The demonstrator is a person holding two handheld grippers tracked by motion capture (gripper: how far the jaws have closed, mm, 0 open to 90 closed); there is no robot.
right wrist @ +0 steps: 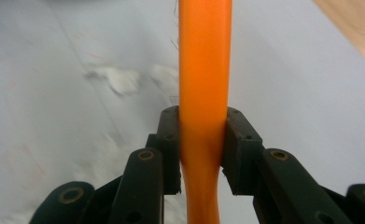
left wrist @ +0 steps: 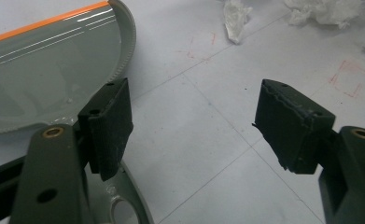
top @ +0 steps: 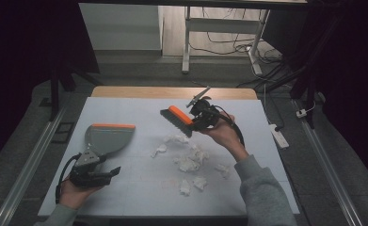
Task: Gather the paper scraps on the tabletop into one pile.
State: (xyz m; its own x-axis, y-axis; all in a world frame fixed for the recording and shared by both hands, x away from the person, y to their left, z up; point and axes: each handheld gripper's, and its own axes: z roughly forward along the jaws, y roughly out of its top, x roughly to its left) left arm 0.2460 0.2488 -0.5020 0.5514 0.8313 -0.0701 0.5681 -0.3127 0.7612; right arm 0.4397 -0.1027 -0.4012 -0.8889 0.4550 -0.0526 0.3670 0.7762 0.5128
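At the near left edge of the bench [top: 139,188], the left tongs [top: 107,172] rest low in the person's left hand [top: 73,190], pointing to the right. Their jaws stand wide apart with nothing between them; in the left gripper view the bare white bench surface shows in the gap. The grey dustpan [top: 105,138] lies flat on the bench just beyond these tongs, its orange-edged lip [top: 114,126] on the far side. In the left gripper view the dustpan's handle runs close under the left-hand jaw, though whether they touch cannot be told.

To the right, toward the middle of the bench, crumpled white paper scraps [top: 188,162] lie scattered in a loose cluster, some near the front, others farther in. None of them lies on the dustpan; they sit well apart from its lip.

Farther still, above the far edge of that cluster, the right hand [top: 224,134] holds the right tongs [top: 196,123] lifted clear of the bench. These tongs are clamped on the orange handle of the brush [top: 177,117]; the right gripper view shows both pads pressing the handle from either side. The brush points left and slightly toward the far side, its dark bristles facing down, hanging in the air above the scraps without touching them.

Beyond the bench a strip of wooden edge [top: 172,92] shows, then the floor with cables.
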